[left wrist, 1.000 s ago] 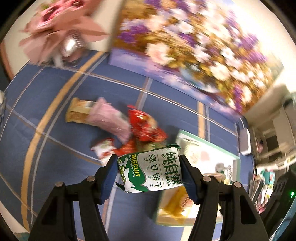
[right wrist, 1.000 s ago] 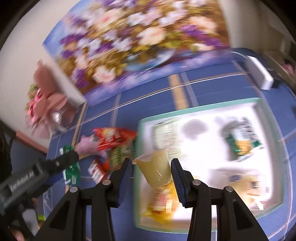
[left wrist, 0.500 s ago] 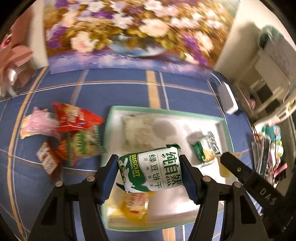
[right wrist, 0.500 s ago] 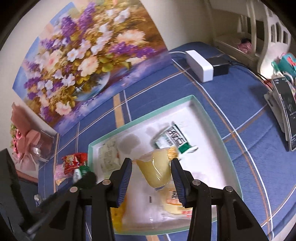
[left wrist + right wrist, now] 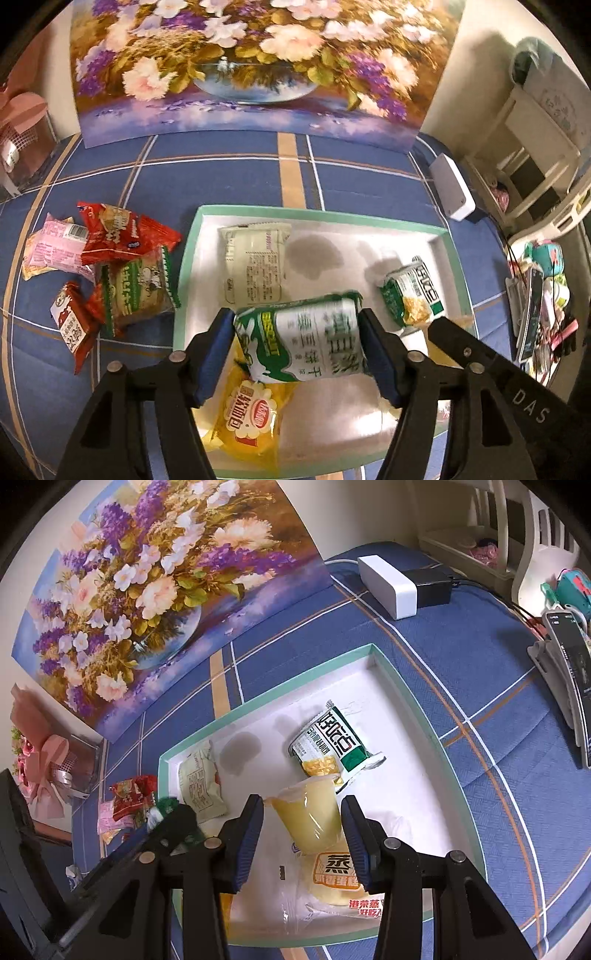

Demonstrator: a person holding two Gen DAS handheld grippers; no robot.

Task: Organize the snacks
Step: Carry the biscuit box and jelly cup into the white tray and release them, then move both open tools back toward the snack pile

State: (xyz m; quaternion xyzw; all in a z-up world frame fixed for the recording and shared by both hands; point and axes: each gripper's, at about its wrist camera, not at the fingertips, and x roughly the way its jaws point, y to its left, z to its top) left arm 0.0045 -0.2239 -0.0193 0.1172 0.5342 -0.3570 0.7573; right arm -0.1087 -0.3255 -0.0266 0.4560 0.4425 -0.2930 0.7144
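Your left hand-held gripper [image 5: 297, 345] is opening around the green-and-white foil biscuit packet [image 5: 301, 341] above the shallow mint-rimmed white tray [image 5: 186, 266]; it may tumble onto the yellow wrapped cake [image 5: 251, 413]. Your right hand-held gripper [image 5: 303, 821] clamps the yellow translucent jelly cup [image 5: 308, 812].

The shallow mint-rimmed white tray [image 5: 186, 258] sits on the blue checked cloth [image 5: 229, 177], with the floral painting [image 5: 258, 62] behind it. Left of the tray, a heap of red, pink and green snack packets [image 5: 110, 266]. Right and behind, a white rectangular box [image 5: 388, 585]. In the tray, a pale cream wrapped bun [image 5: 255, 266] lies left of a green-and-white crisp packet [image 5: 410, 295].
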